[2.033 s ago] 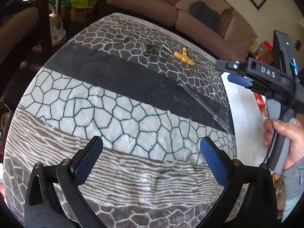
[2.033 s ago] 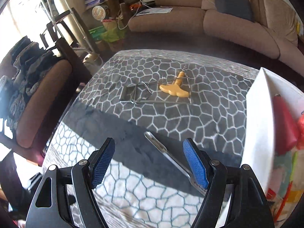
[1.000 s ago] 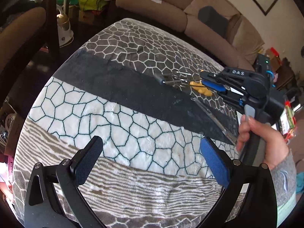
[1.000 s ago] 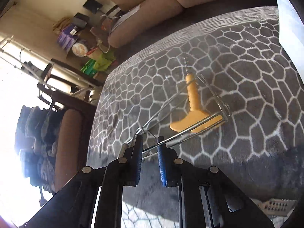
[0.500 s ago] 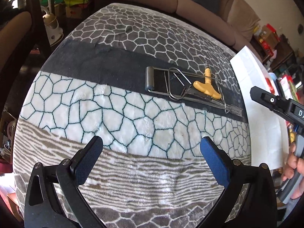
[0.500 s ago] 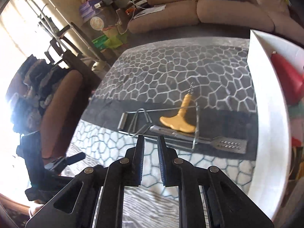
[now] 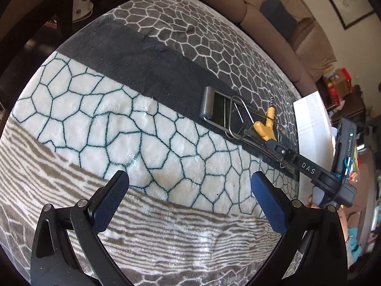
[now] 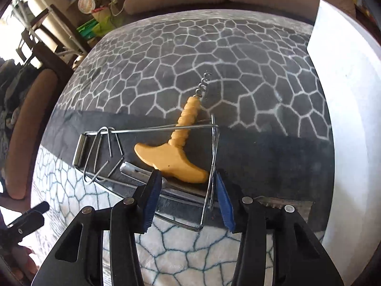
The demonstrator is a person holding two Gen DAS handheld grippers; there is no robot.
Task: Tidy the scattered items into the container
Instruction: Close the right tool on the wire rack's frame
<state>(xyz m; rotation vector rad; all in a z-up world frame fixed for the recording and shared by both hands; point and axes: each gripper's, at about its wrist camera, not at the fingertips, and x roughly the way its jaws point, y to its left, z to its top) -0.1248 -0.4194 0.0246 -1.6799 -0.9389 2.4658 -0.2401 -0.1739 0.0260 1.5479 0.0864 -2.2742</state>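
Covering the desk ahead of your jaws was a patterned blanket [image 7: 147, 128], with the white container [image 8: 352, 119] standing to the right of your right gripper [image 8: 188, 197]. Your left gripper [image 7: 190, 202] hung wide apart over bare blanket, holding nothing. Your right jaws were opening; the wire frame [image 8: 209, 166] stood between them, and the pads no longer pressed it. Just beyond them lay the yellow-handled corkscrew [image 8: 176, 152] inside that frame, and the metal spatula [image 8: 135, 171] ran crosswise under the left pad.

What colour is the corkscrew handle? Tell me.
Yellow-orange corkscrew handle; clearest in the right wrist view.
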